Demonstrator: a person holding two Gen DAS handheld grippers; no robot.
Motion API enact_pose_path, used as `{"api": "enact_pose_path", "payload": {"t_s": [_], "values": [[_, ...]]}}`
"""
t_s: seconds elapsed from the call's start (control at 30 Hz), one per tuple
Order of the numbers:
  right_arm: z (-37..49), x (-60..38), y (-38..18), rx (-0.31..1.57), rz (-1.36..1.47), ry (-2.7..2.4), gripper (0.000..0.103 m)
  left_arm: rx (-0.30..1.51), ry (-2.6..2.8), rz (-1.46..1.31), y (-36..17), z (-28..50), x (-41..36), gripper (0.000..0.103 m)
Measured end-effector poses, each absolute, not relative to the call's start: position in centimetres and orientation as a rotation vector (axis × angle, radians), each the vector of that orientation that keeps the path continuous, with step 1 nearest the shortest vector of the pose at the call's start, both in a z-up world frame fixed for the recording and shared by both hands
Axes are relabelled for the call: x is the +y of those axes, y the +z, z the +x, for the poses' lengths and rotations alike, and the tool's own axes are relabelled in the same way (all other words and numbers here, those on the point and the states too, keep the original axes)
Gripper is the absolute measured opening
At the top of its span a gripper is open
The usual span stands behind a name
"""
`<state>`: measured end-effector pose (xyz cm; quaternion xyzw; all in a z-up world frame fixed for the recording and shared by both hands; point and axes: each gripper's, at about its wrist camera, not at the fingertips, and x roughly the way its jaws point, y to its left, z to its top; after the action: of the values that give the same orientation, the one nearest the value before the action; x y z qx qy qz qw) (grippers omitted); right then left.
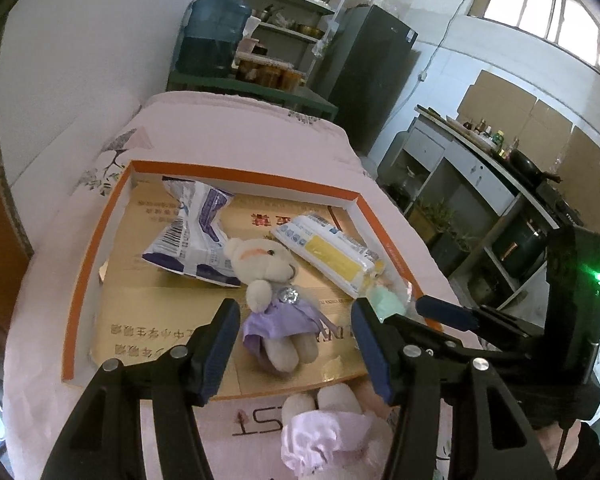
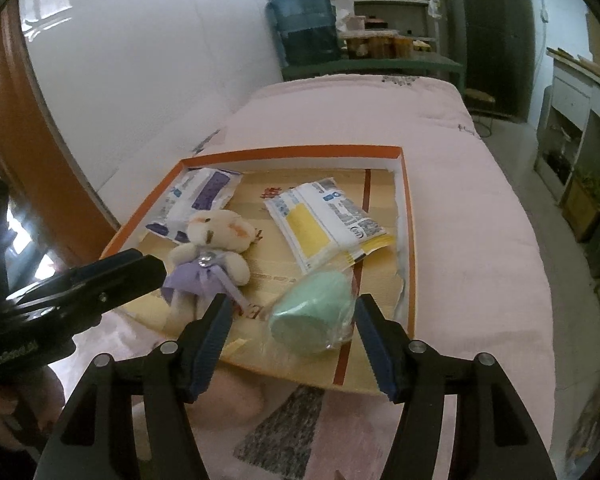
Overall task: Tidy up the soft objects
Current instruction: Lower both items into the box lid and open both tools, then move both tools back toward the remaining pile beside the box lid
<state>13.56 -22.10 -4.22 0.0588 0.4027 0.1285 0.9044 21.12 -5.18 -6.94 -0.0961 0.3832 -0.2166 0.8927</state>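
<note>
here the small cream teddy bear in a lilac dress [image 1: 274, 292] lies on its back on the brown cardboard lining of a shallow orange-rimmed tray [image 1: 73, 280], its head toward the far wall, its legs toward the near edge. touching its head is a crumpled white-and-purple packet [image 1: 192, 236]; to its right, apart from it, lies a white-and-yellow packet [image 1: 332, 252], and nearer the front a mint-green roll in clear wrap [image 2: 312, 312]. the left tongs [image 1: 294, 346] hang above the bear's legs with their blue pads wide apart, holding nothing. the right tongs [image 2: 292, 346] stand spread on either side of the green roll, and i cannot tell whether they touch it. a second plush in pink satin [image 1: 324, 428] lies outside the tray's near edge on the pink bedspread [image 2: 460, 200].
</note>
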Motion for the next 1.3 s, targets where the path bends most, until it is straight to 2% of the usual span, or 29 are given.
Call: {"api": "enact_pose_path", "payload": {"t_s": [1.3], "values": [[1.6,-18.8,-0.8,0.76,0.124,0.324,0.065,0.623,-0.34,-0.165,-3.5,9.5,-0.3,0.058]]}}
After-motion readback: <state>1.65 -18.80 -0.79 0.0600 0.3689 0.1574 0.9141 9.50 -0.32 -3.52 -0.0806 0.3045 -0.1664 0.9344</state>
